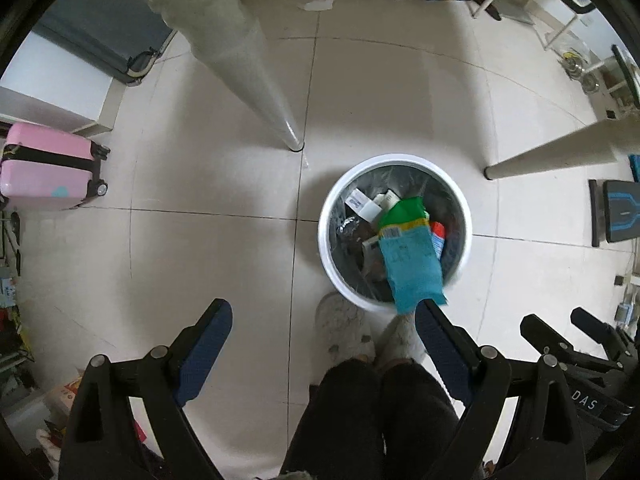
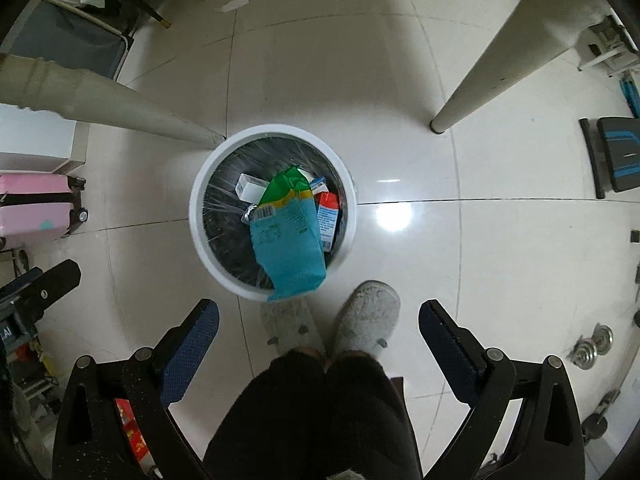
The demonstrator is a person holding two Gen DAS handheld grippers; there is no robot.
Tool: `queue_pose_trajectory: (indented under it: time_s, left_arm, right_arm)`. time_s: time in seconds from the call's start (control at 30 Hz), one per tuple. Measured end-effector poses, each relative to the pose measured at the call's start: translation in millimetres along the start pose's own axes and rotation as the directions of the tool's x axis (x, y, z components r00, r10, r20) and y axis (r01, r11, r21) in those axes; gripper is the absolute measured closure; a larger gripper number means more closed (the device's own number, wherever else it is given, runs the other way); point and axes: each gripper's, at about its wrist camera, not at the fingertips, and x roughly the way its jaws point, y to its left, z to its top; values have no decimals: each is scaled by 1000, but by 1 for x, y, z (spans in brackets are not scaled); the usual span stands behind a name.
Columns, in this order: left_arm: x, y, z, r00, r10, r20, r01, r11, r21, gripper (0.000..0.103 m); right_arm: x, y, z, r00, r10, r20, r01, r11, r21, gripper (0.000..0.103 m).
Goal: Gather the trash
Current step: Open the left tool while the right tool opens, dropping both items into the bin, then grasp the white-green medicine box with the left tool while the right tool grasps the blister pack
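Both sets of jaws stand spread wide with nothing between them: we see our left gripper (image 1: 324, 320) at the bottom of the left wrist view and our right gripper (image 2: 319, 318) at the bottom of the right wrist view, each pointing down at the tiled floor (image 1: 200, 184). Between the blue pads (image 2: 188, 356) of the right gripper we see our own dark trouser legs (image 2: 312, 412) and two pale fuzzy slippers (image 2: 368, 312). Just above the slippers, left of centre in the right wrist view, sits the white trash bin (image 2: 200, 216) with a dark liner, and the task's trash is inside it. A large blue-and-green bag (image 2: 290, 248) lies on top, its lower end hanging over the bin's near rim toward the slippers. Beside it in the bin we see a white carton (image 2: 250, 190) at upper left, and a red-and-white carton (image 2: 329, 212) on the right. In the left wrist view the same bin (image 1: 326, 236) sits right of centre, and the bag's (image 1: 412, 264) lower corner reaches just past the tip of the right-hand finger in the picture; whether they touch we cannot tell. Pale table legs (image 1: 248, 72) slant down near the bin. A pink suitcase (image 1: 44, 164) lies at the left edge. A scrap of white paper (image 1: 318, 3) lies on the floor at the top.
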Motion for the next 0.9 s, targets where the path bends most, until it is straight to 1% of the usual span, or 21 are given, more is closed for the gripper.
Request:
queue_pose_trajectory:
  time_s: [0.03, 0.17, 0.33, 0.53, 0.57, 0.63, 0.73, 0.8, 0.9]
  left_arm:
    - [-10, -1, -3, 1000, 10, 0, -10, 1000, 6, 9]
    - [-48, -5, -14, 1000, 8, 16, -8, 1000, 29, 10]
    - [-105, -4, -30, 999, -14, 29, 13, 999, 53, 10]
    - [-171, 1, -40, 998, -41, 49, 38, 997, 64, 9]
    - [-184, 3, -40, 997, -54, 57, 50, 997, 64, 10]
    - [-206, 6, -39, 995, -56, 78, 51, 997, 63, 9]
    - [-240, 10, -31, 990, -58, 131, 51, 997, 59, 9]
    - [-262, 12, -22, 986, -52, 161, 45, 998, 44, 9]
    - [-294, 14, -2, 973, -47, 228, 42, 999, 25, 10]
  right_arm:
    - [-12, 0, -4, 1000, -5, 6, 5, 1000, -3, 2]
    - [-61, 2, -17, 1000, -15, 23, 15, 1000, 1, 2]
    - [-133, 7, -32, 999, -20, 50, 20, 1000, 1, 2]
    - [-219, 14, -48, 998, -17, 68, 17, 1000, 1, 2]
    - [-236, 17, -50, 997, -17, 71, 17, 1000, 0, 2]
    - [-266, 23, -51, 997, -4, 78, 4, 1000, 2, 2]
    - [-301, 29, -49, 995, 22, 98, -22, 1000, -4, 2]
    - [-326, 33, -42, 992, 40, 121, -40, 999, -8, 2]
    - [-364, 38, -20, 981, 104, 163, -108, 994, 16, 2]
